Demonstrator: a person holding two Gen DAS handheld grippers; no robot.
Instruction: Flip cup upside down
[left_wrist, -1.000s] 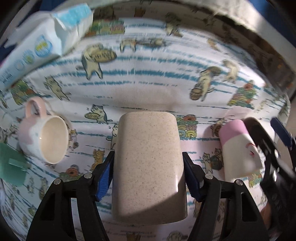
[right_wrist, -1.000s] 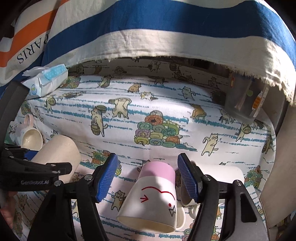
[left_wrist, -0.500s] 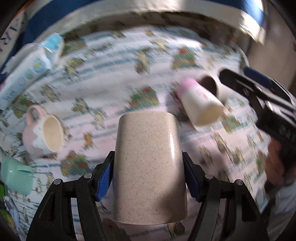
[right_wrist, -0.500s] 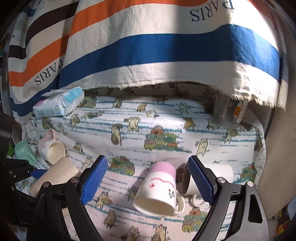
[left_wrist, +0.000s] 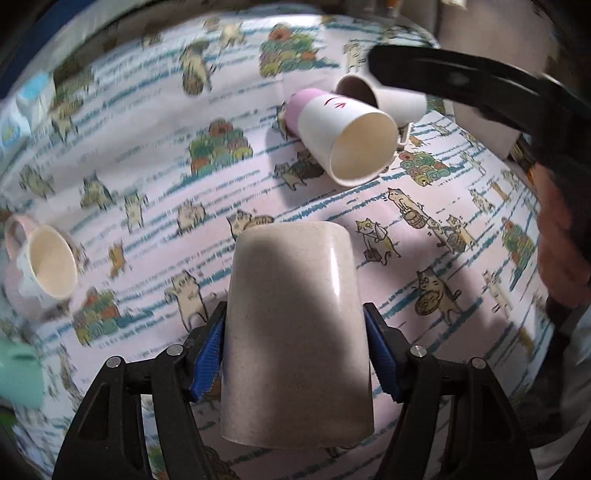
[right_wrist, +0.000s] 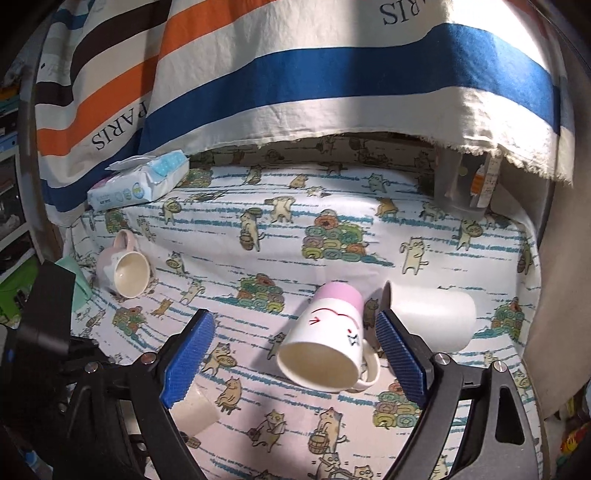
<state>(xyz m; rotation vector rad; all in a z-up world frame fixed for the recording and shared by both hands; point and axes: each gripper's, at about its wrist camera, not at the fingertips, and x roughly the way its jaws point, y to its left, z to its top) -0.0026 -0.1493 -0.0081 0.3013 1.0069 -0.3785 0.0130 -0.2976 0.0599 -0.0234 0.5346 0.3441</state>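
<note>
My left gripper (left_wrist: 295, 354) is shut on a speckled beige cup (left_wrist: 297, 332), held above the cat-print cloth with its closed base pointing away from me; part of this cup shows low in the right wrist view (right_wrist: 195, 411). My right gripper (right_wrist: 295, 354) is open and empty, raised above a white cup with a pink base (right_wrist: 325, 339) that lies on its side. That cup also shows in the left wrist view (left_wrist: 343, 136).
A plain white cup (right_wrist: 428, 317) lies on its side beside the pink-based one. A pink mug (right_wrist: 123, 267) lies at the left, a mint cup (left_wrist: 20, 373) beyond it. A wipes pack (right_wrist: 138, 181) and striped cloth (right_wrist: 295, 74) are at the back.
My left gripper has lifted and swung right with the beige cup. My right gripper has opened wider and pulled up and back from the pink-based cup.
</note>
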